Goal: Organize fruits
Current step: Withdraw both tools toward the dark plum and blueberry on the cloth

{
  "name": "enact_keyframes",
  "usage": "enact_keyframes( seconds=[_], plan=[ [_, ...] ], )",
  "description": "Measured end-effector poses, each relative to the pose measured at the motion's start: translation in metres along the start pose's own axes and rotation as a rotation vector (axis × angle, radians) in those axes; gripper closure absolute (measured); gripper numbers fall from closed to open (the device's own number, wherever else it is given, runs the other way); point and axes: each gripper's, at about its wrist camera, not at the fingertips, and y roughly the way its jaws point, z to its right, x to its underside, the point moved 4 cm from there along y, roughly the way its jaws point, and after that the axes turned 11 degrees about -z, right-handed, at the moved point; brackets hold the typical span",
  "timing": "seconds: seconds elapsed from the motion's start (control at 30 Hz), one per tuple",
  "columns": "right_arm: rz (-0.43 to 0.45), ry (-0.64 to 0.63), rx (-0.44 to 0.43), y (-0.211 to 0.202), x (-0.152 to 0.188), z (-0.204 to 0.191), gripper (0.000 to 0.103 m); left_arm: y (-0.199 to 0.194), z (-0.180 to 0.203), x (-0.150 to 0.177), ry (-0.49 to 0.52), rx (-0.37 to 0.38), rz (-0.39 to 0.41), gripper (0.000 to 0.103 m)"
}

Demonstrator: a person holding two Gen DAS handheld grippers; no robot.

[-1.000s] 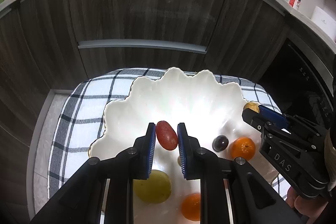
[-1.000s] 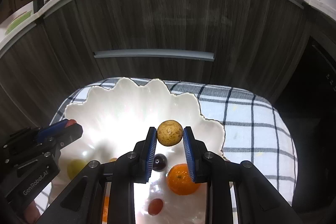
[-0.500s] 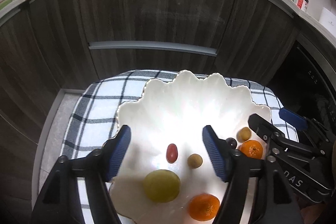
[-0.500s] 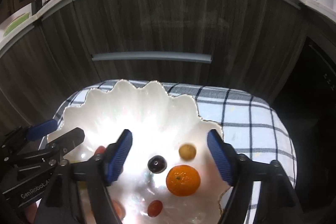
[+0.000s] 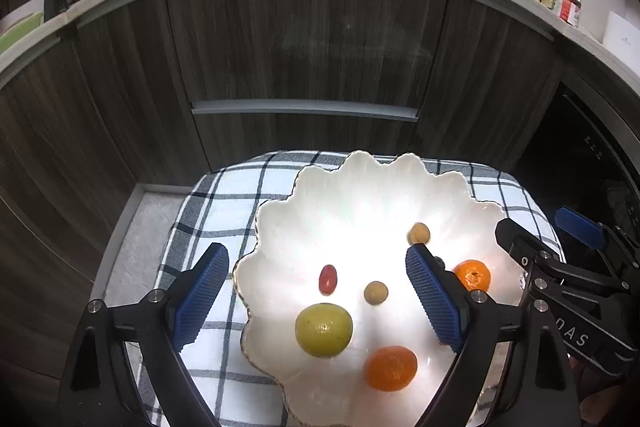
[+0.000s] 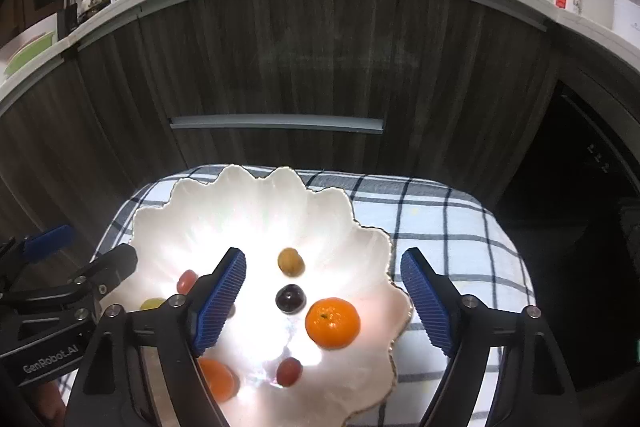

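White, scalloped, gold-edged bowl set on a blue-and-white checked cloth, in front of dark wood-grain cabinet doors with a grey bar handle. Inside the bowl, seen from the left wrist: a small red oval fruit near the middle, a tan round fruit just right of it, a larger yellow-green fruit nearer the camera, an orange mandarin beside that, a second tan fruit farther back, and another mandarin toward the bowl's right side. From the right wrist, also a dark purple fruit at the bowl's centre and a reddish one nearer the camera. Left gripper above the bowl, jaws wide and opening, gripping nothing, fruit lying loose below. Right gripper likewise over the bowl's right half, jaws wide, opening, empty. Each gripper visible at the edge of the other's view.
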Motion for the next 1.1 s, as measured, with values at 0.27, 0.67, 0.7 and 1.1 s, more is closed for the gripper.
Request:
enact_keyframes(
  seconds=[0.27,0.67,0.7,1.1],
  plan=[
    [0.036,0.016,0.022,-0.031,0.008,0.008,0.019,-0.028,0.004,0.007,0.018,-0.022,0.034,0.005],
    [0.045,0.066,0.031,-0.055,0.026,0.032,0.019,-0.054,0.012,0.028,0.035,-0.025,0.053,0.003],
    [0.044,0.068,0.032,-0.056,0.027,0.032,0.019,-0.055,0.013,0.029,0.032,-0.024,0.053,0.003],
    [0.04,0.095,0.051,-0.068,0.053,0.042,0.019,-0.064,0.009,0.055,0.013,-0.043,0.056,0.003]
  ],
)
